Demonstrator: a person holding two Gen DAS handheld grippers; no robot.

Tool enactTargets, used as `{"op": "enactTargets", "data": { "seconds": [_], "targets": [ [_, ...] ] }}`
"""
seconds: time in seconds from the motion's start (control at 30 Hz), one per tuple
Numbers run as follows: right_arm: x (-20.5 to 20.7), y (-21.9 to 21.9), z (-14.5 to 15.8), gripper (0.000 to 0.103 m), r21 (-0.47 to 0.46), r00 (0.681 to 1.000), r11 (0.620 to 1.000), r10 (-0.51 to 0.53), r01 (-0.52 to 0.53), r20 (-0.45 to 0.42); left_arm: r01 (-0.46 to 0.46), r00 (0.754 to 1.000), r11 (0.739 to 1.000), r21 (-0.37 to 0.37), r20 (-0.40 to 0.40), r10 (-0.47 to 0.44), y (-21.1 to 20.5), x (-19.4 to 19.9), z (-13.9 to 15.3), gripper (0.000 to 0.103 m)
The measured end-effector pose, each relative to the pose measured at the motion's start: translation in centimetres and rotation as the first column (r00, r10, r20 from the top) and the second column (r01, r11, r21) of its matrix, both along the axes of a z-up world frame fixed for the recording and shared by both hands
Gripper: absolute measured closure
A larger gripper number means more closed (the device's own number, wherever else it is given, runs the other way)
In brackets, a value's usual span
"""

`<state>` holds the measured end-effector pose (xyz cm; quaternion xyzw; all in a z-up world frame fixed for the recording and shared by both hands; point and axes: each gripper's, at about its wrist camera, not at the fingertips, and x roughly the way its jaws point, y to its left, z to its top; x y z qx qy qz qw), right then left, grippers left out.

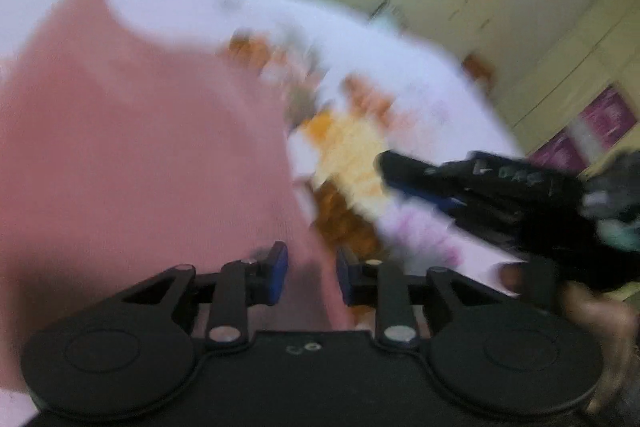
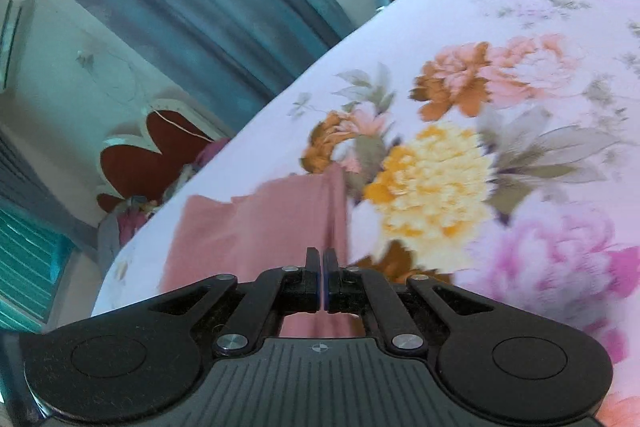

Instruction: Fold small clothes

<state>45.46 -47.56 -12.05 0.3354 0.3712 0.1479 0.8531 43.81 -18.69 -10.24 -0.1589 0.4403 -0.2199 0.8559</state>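
Cloth, pink [image 2: 256, 227], lies spread on the floral bedsheet [image 2: 520, 27]. Left gripper [image 1: 311, 273] stands parted over its edge, pads clear; right gripper [image 2: 321, 277] looks pressed together, nothing visibly pinched.

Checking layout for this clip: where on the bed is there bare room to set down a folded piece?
The flowered sheet lies bare right of the pink cloth, over the yellow flower and on toward the far edge. In the left wrist view the cloth fills the left side, and the right gripper crowds the near right.
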Motion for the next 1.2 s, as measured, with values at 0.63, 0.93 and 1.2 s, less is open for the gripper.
{"op": "enactTargets", "data": {
  "seconds": [0.63,0.93,1.2],
  "targets": [
    [1.2,5.5,-2.0,0.060,-0.055,0.975,0.975,0.212,-0.216,-0.073,-0.274,0.959,0.956,0.103,0.101,0.264,12.6,1.3,0.5,0.090],
    [4.0,9.0,-3.5,0.061,-0.139,0.957,0.950,0.262,-0.278,-0.125,-0.155,0.988,0.986,0.059,0.026,0.154,13.6,5.6,-2.8,0.099],
    [5.2,12.2,-3.5,0.090,-0.273,0.947,0.907,0.310,-0.321,-0.085,-0.162,0.986,0.986,0.045,0.058,0.159,14.1,5.1,-2.3,0.100]
  ]
}}
